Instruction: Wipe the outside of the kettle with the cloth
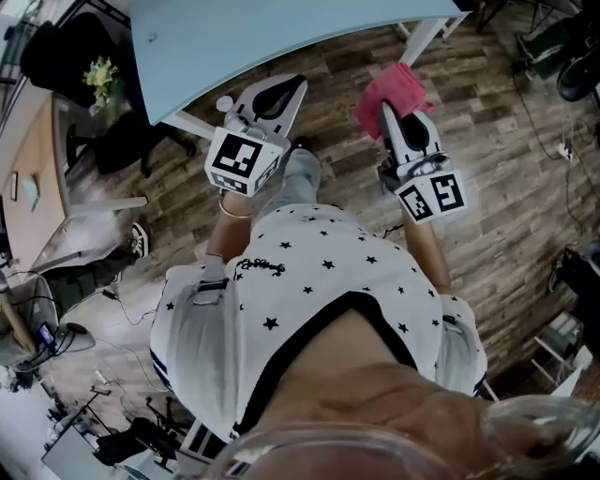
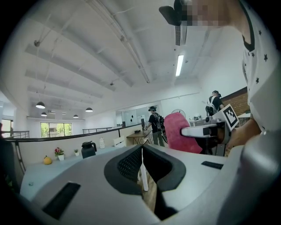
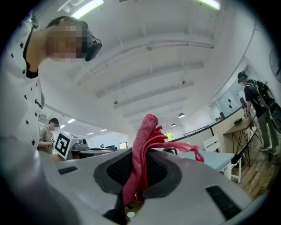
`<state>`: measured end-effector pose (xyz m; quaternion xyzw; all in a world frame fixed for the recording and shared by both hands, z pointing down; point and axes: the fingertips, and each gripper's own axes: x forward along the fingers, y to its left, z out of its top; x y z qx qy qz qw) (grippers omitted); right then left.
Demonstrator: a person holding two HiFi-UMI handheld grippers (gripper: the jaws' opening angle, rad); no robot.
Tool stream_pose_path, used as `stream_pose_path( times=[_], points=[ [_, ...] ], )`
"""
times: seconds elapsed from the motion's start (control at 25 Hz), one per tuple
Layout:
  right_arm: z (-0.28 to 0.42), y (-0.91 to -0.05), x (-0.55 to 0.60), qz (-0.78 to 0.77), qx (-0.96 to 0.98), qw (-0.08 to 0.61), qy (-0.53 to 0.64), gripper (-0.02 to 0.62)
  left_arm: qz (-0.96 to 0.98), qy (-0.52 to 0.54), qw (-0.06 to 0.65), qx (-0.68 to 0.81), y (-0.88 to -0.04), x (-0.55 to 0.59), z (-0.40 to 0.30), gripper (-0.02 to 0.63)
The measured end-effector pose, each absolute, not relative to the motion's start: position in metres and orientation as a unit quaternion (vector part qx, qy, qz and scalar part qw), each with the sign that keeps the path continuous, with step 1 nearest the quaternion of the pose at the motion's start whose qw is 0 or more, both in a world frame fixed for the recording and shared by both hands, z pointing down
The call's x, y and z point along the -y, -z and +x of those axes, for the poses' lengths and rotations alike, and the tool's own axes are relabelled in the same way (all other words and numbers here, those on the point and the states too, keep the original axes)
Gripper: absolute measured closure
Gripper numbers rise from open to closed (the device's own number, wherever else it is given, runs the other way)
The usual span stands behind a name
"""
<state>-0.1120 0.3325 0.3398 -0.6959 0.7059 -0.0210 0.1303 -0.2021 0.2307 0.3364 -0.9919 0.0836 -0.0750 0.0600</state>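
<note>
The dark kettle [image 2: 88,149] stands on the light blue tabletop [image 1: 281,28], well apart from both grippers. The left gripper [image 1: 292,86] is closed on nothing. The right gripper [image 1: 389,111] is clamped on the pink cloth [image 1: 394,86], above the wooden floor [image 1: 506,187]. In the gripper views the white ceiling [image 2: 109,52] carries lamps.

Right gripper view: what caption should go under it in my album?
The right tongs pinch a pink cloth, pointing up toward the ceiling.

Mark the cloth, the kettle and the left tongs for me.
cloth [image 3: 140,149], right gripper view, on its bunched pink fold.
kettle [image 2: 88,150], left gripper view, on its dark body.
left tongs [image 2: 142,149], left gripper view, where the shut tips meet.
</note>
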Motion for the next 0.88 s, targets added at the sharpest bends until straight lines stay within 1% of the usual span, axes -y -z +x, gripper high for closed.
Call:
stream_pose_path(
  times=[0.2, 0.4, 0.88],
  points=[
    [-0.088, -0.341, -0.3, -0.711, -0.695, 0.106, 0.019, 0.541, -0.995, 0.064, 0.056, -0.058, -0.338, -0.203, -0.169, 0.575],
    [-0.067, -0.343, -0.261, -0.711, -0.696, 0.099, 0.02, 0.541, -0.995, 0.064, 0.057, -0.049, -0.343, -0.163, -0.144, 0.575],
    [-0.042, -0.349, -0.14, -0.697, -0.712, 0.084, 0.035, 0.541, -0.995, 0.06, 0.039, -0.067, -0.344, -0.045, -0.125, 0.576]
  ],
)
